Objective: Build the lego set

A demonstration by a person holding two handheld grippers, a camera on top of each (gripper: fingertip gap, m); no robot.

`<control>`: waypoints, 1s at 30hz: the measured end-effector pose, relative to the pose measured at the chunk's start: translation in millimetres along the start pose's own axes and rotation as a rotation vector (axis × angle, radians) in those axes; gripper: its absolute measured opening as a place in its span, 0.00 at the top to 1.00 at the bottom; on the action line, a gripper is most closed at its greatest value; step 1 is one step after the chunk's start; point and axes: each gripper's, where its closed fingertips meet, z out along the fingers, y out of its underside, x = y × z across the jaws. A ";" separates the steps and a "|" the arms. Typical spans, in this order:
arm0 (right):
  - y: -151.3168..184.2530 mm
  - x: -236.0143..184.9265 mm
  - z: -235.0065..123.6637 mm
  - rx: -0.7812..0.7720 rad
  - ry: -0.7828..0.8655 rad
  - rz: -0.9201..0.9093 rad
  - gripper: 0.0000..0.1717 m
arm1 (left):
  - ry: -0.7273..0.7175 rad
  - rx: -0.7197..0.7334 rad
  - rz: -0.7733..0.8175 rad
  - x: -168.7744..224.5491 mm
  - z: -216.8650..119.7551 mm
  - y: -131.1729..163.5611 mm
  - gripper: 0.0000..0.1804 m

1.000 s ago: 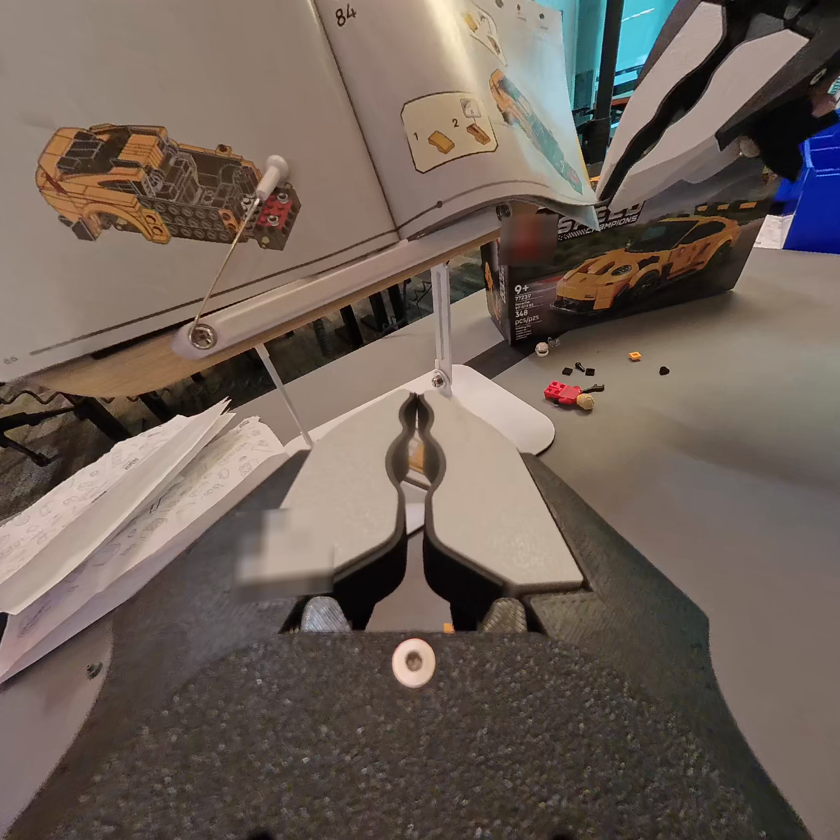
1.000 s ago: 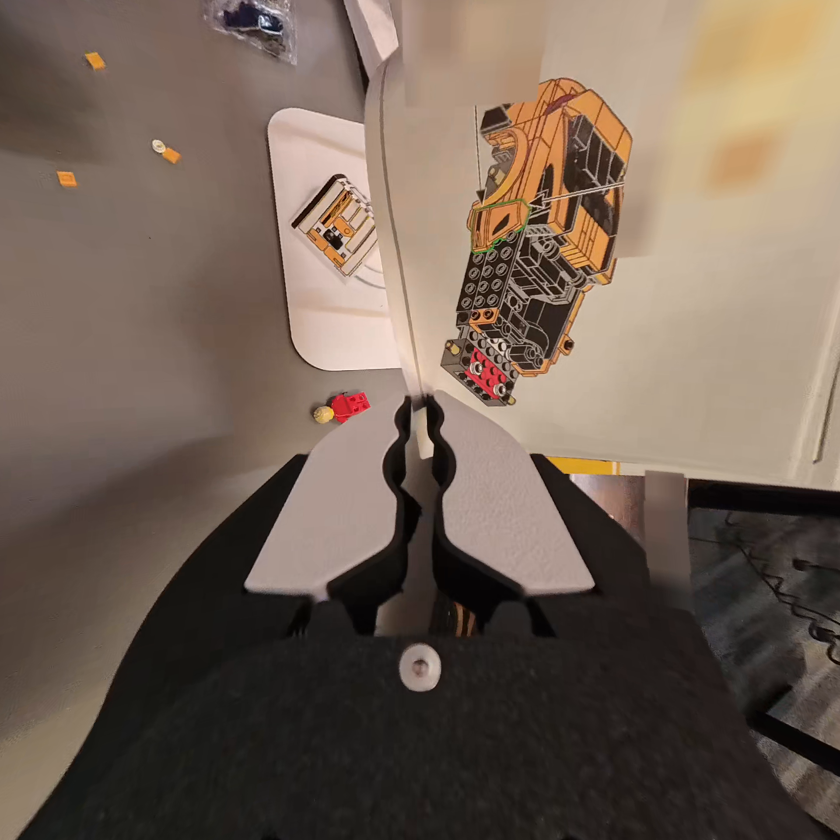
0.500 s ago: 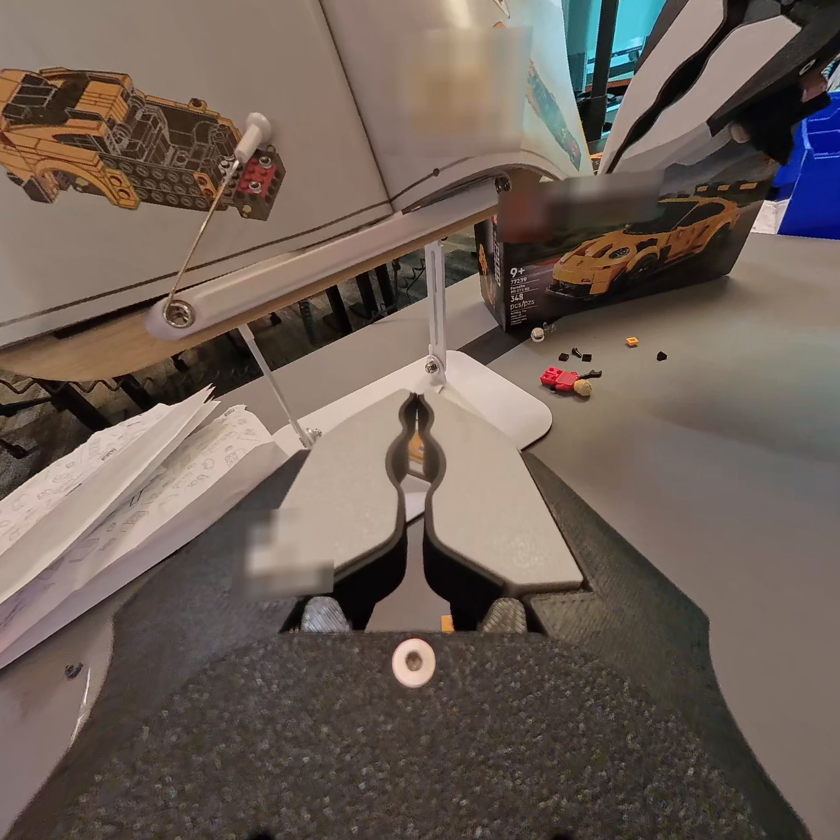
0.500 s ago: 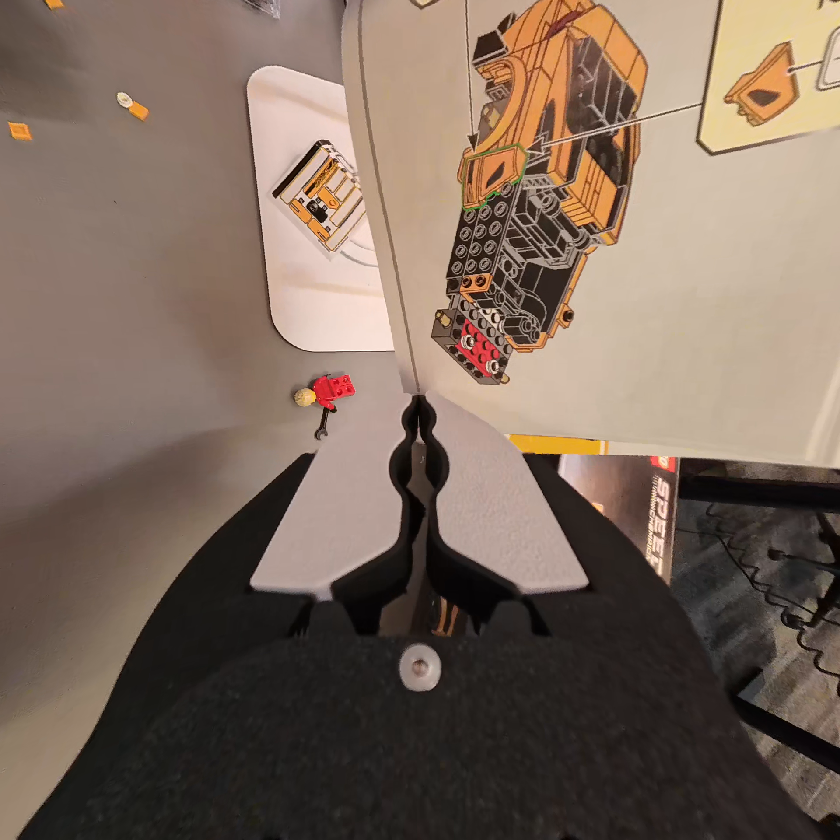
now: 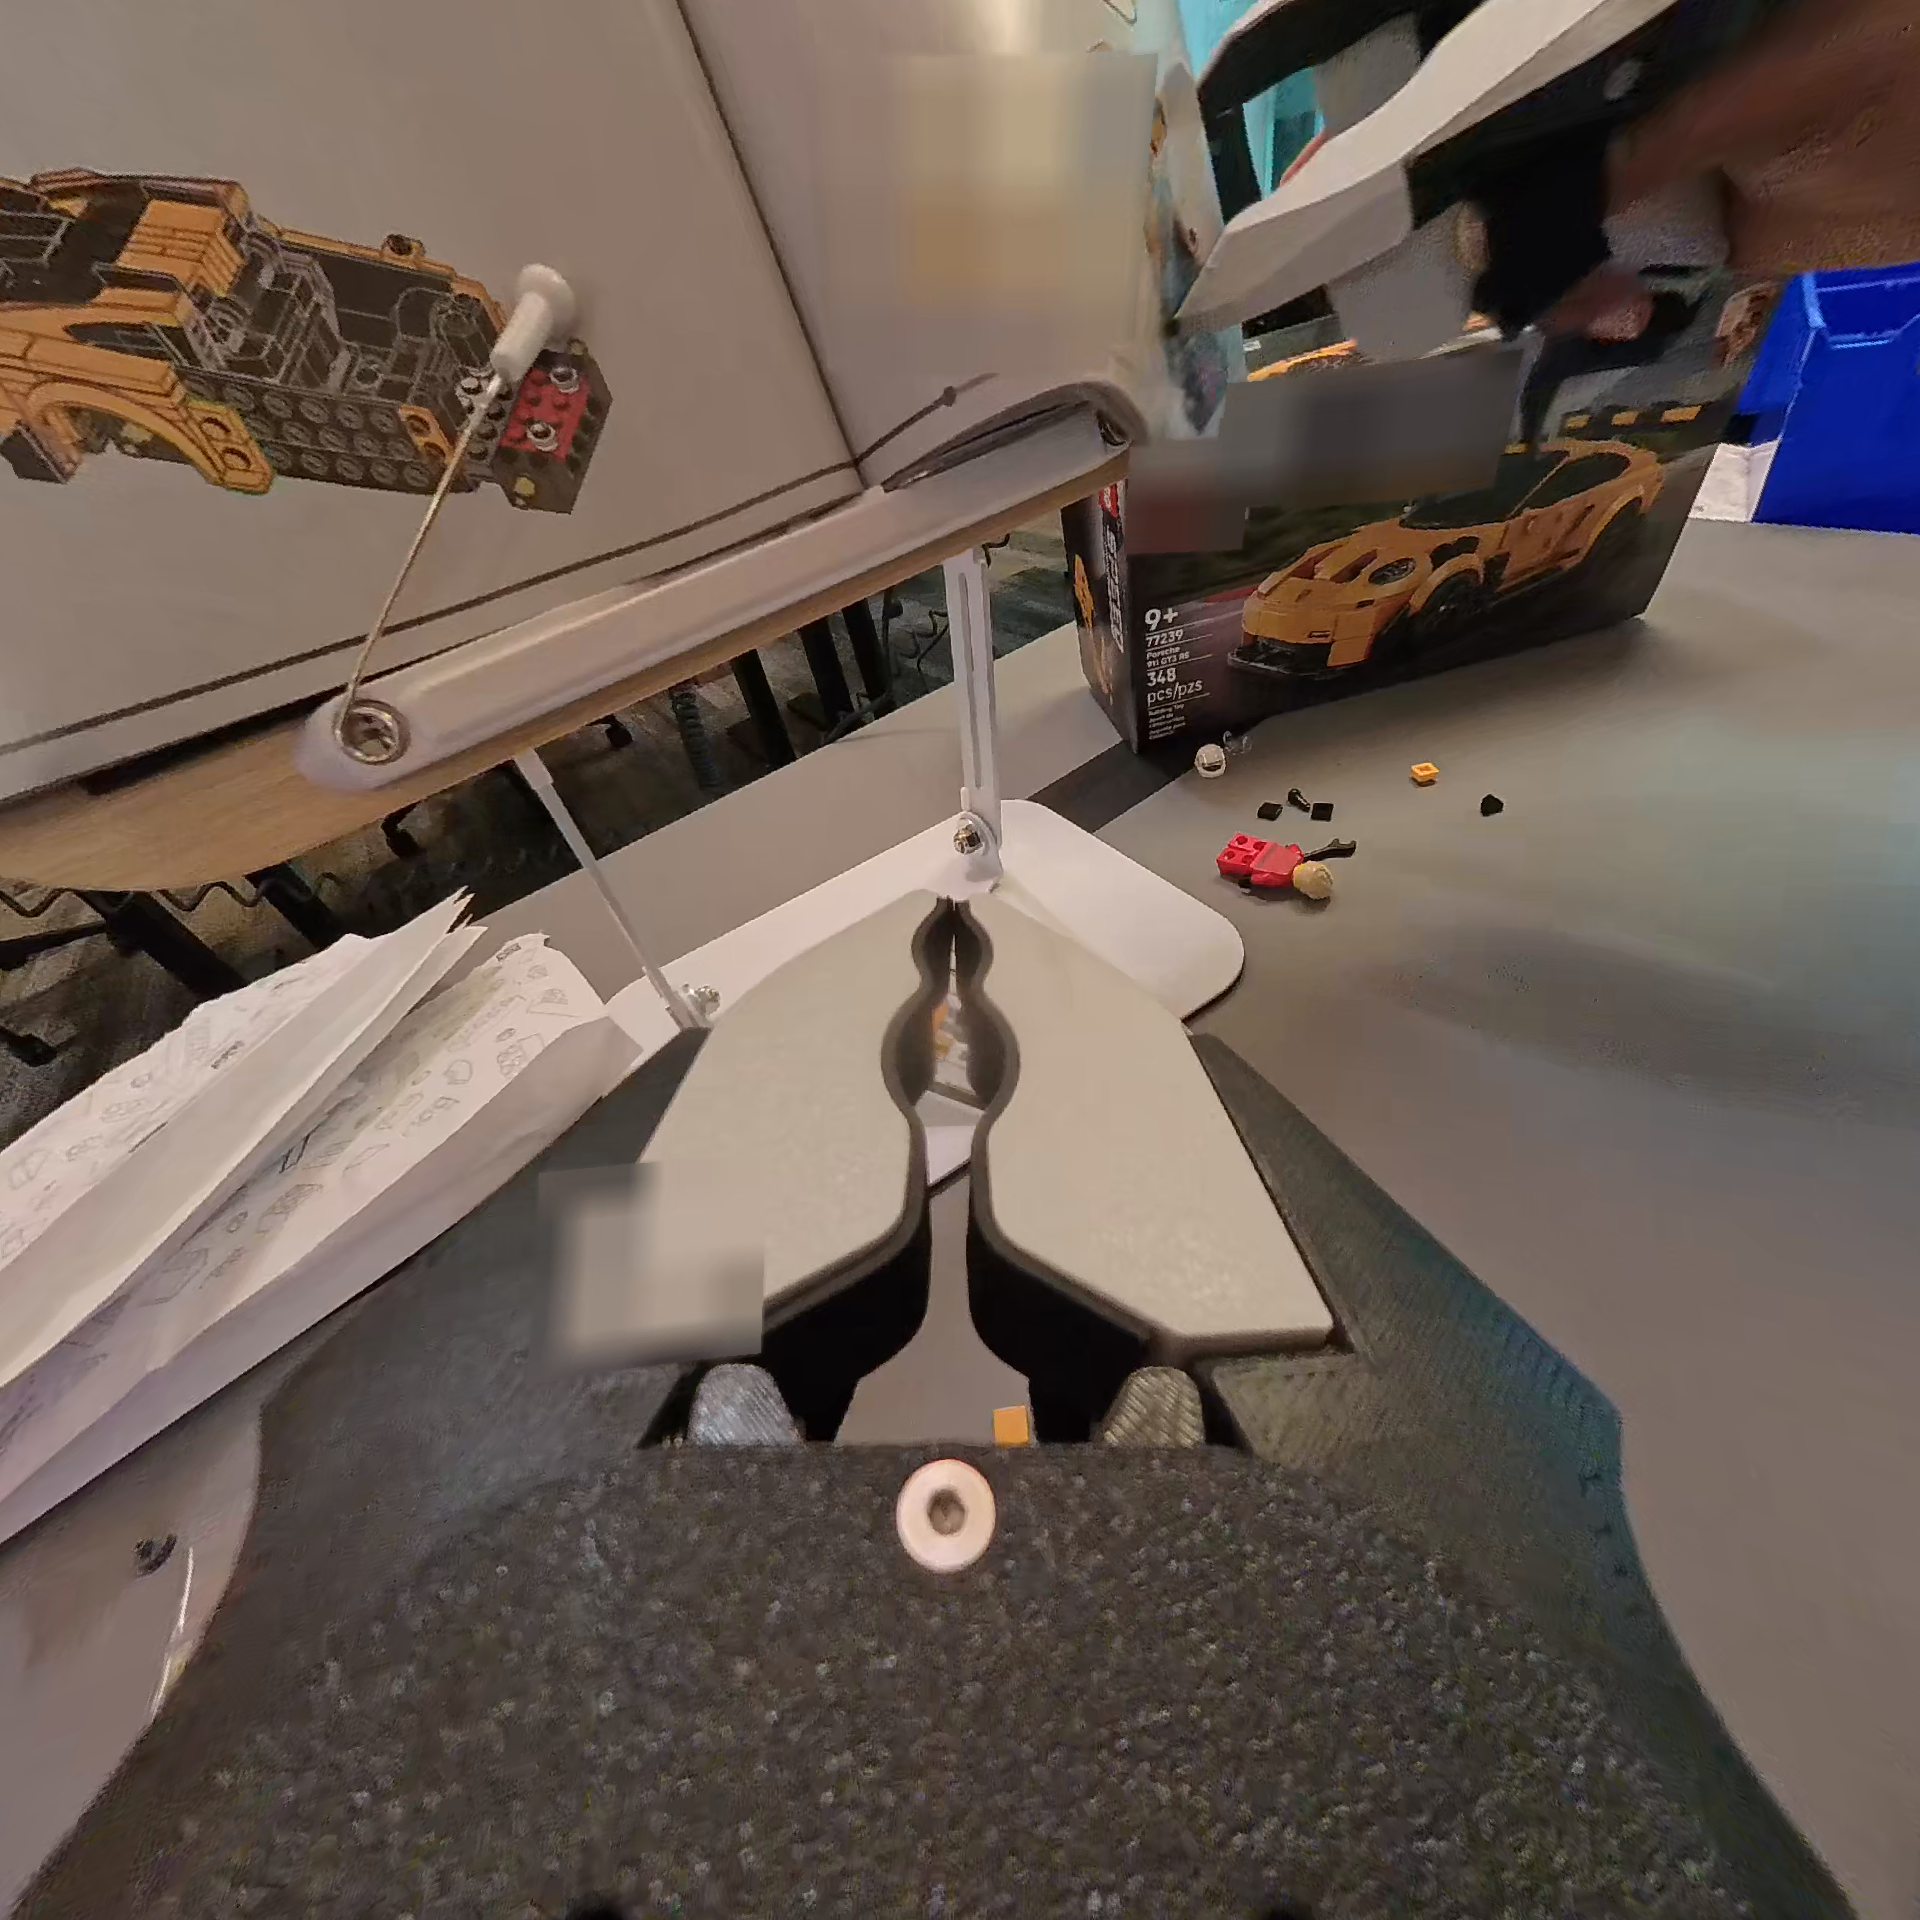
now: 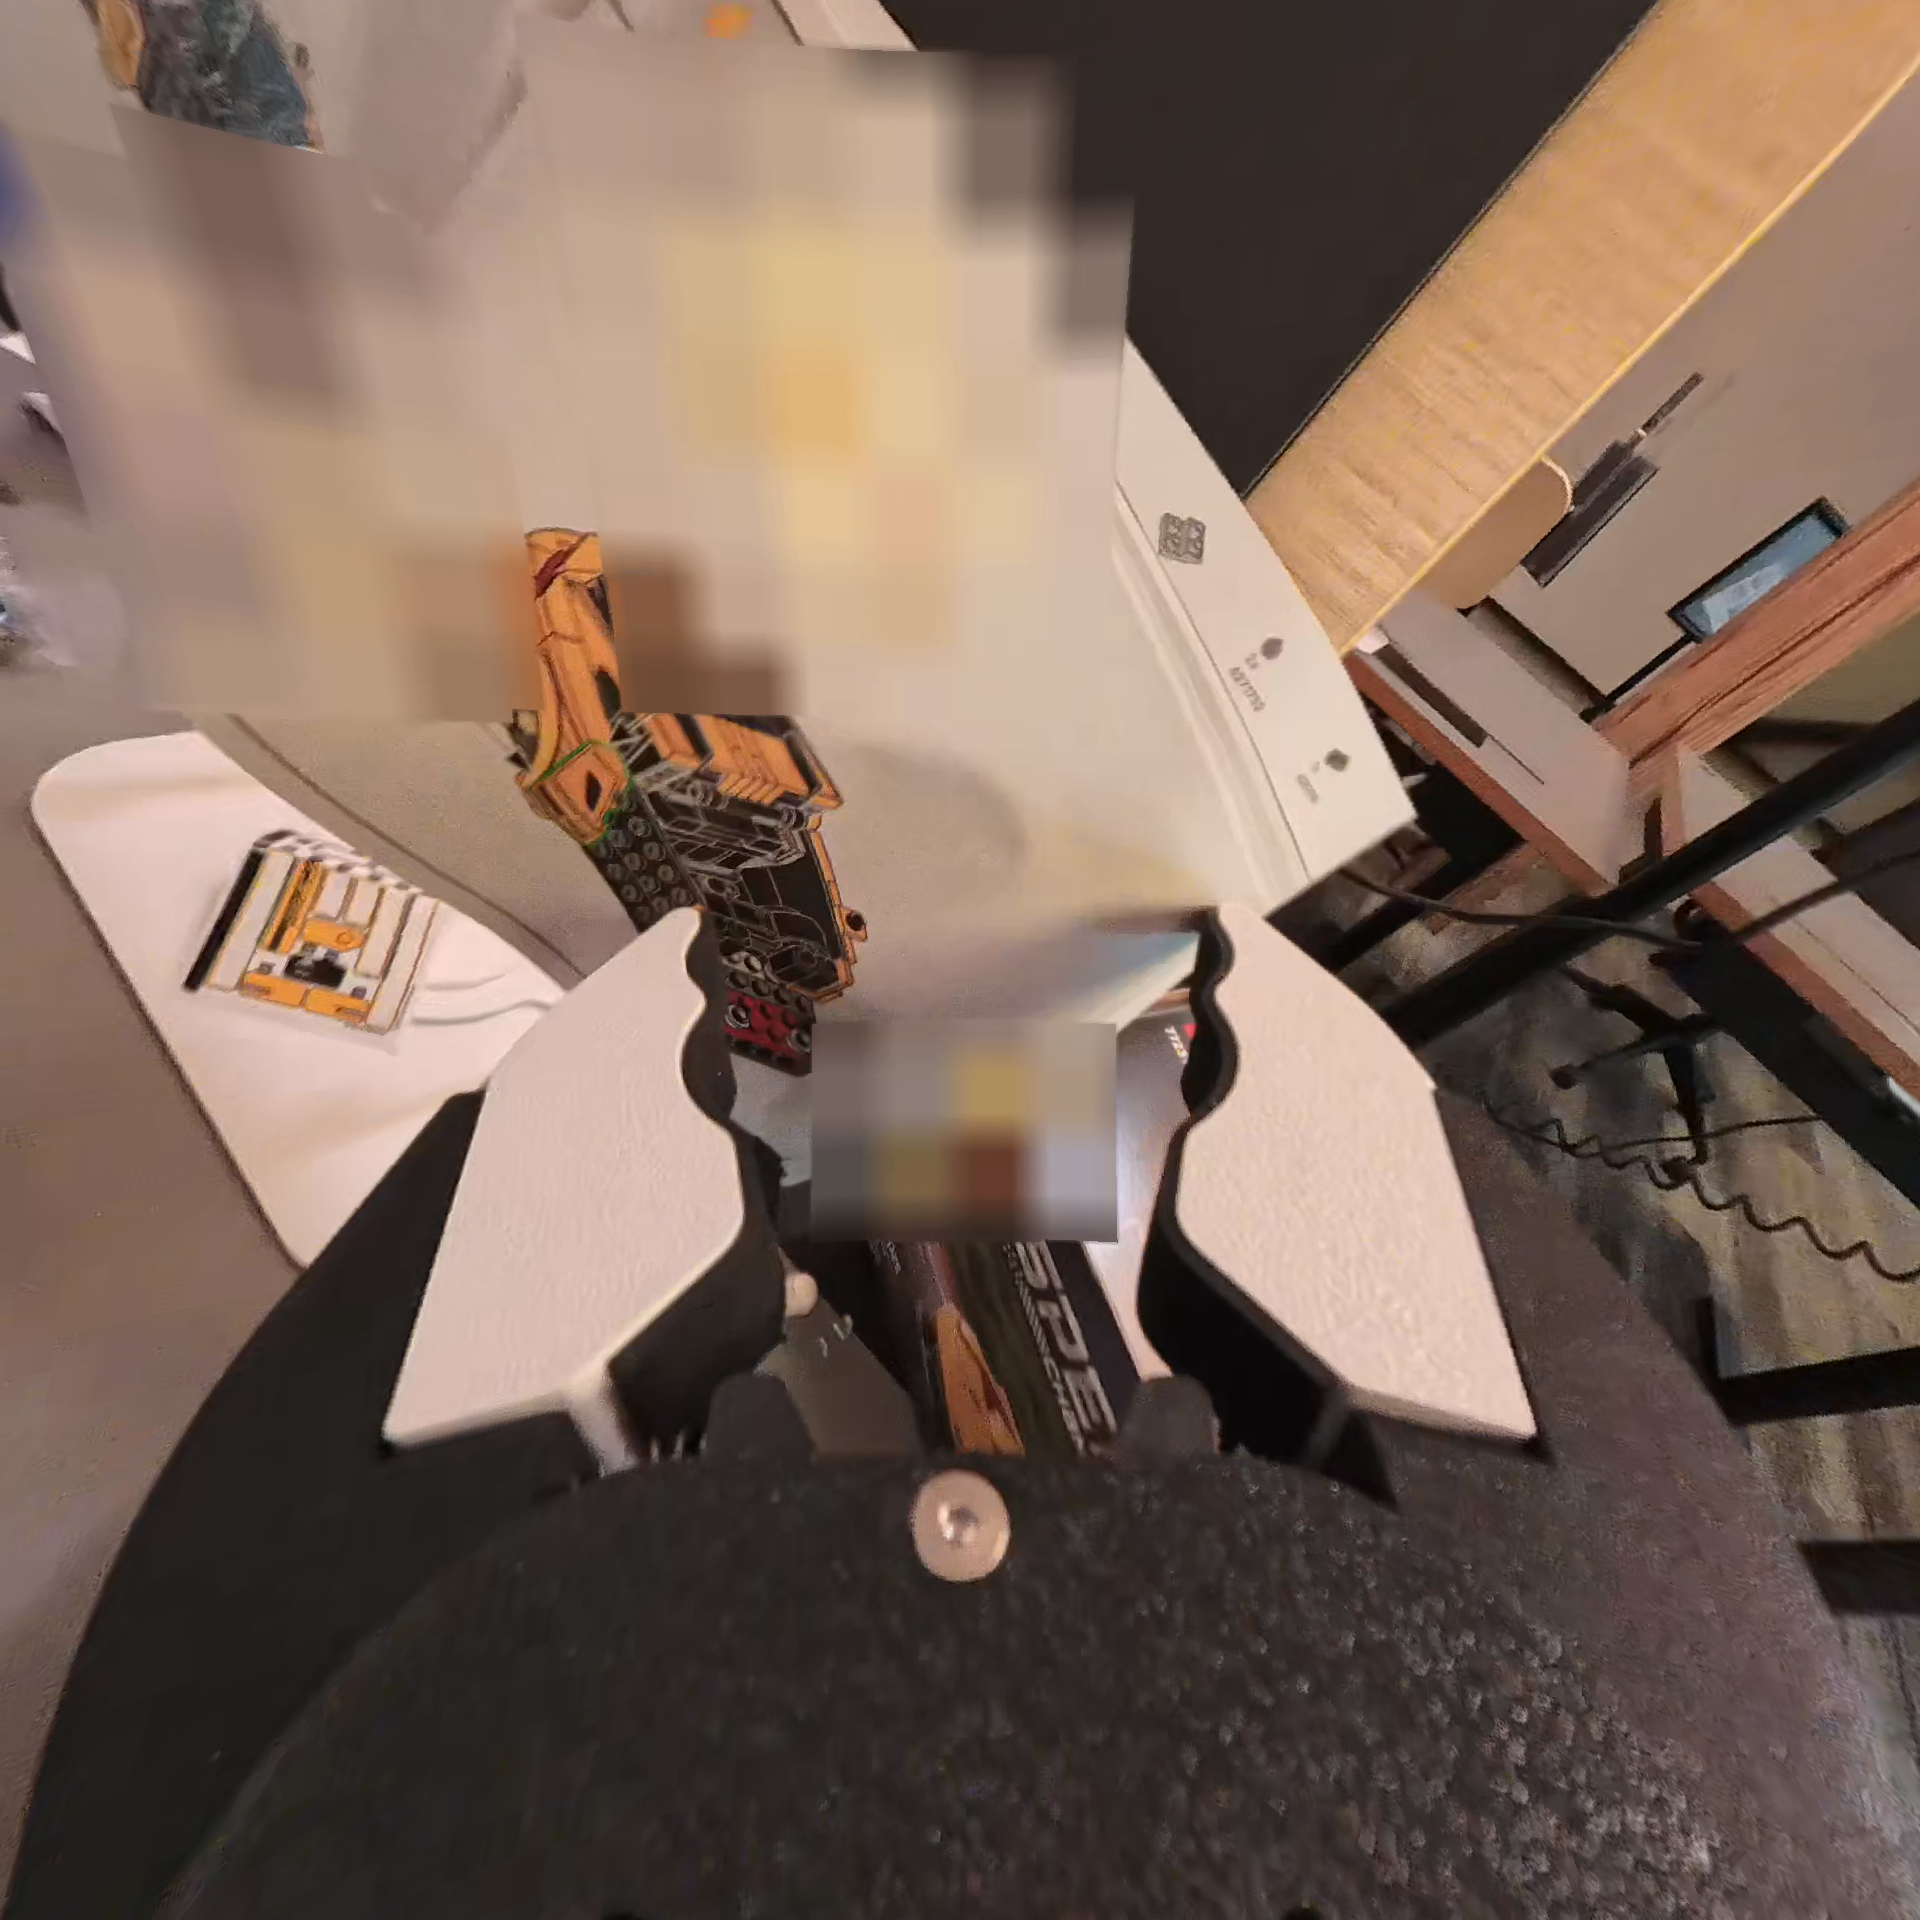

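Your left gripper [image 5: 952, 914] has its two grey fingers pressed tip to tip with nothing between them; it hovers low over the white flat base plate [image 5: 1132, 914] of the book stand. Just left of it lies a stack of loose white printed paper sheets [image 5: 239, 1101] on the grey tabletop [image 5: 1558, 1143].

Your right gripper [image 6: 951, 935] stands with its fingers spread wide and nothing pinched; the open instruction booklet page [image 6: 935, 831], printed with an orange-and-black brick car drawing, fills the space ahead of the fingertips. The booklet rests on the stand's wooden ledge [image 5: 582, 717], where a wire page holder with a white tip [image 5: 535, 322] lies across the left page.

A small orange, white and black brick assembly [image 6: 312, 945] sits on the base plate. Beyond it stands a dark cardboard toy box [image 5: 1382, 582] picturing an orange sports car and bearing printed writing. A red minifigure [image 5: 1273, 862] and scattered small black and orange pieces [image 5: 1423, 772] lie before the box.
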 end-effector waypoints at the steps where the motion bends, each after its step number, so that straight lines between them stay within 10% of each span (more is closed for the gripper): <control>1: 0.6 2.5 4.5 -0.007 0.013 0.004 0.49 | 0.000 0.001 -0.002 -0.7 -0.4 -0.1 1.00; 11: -14.2 39.8 -6.0 0.069 0.079 0.022 0.67 | 0.027 -0.016 -0.016 2.7 3.5 6.3 1.00; 30: -46.4 36.8 -4.5 0.123 0.056 0.022 0.63 | 0.058 -0.032 -0.011 10.4 5.6 10.4 1.00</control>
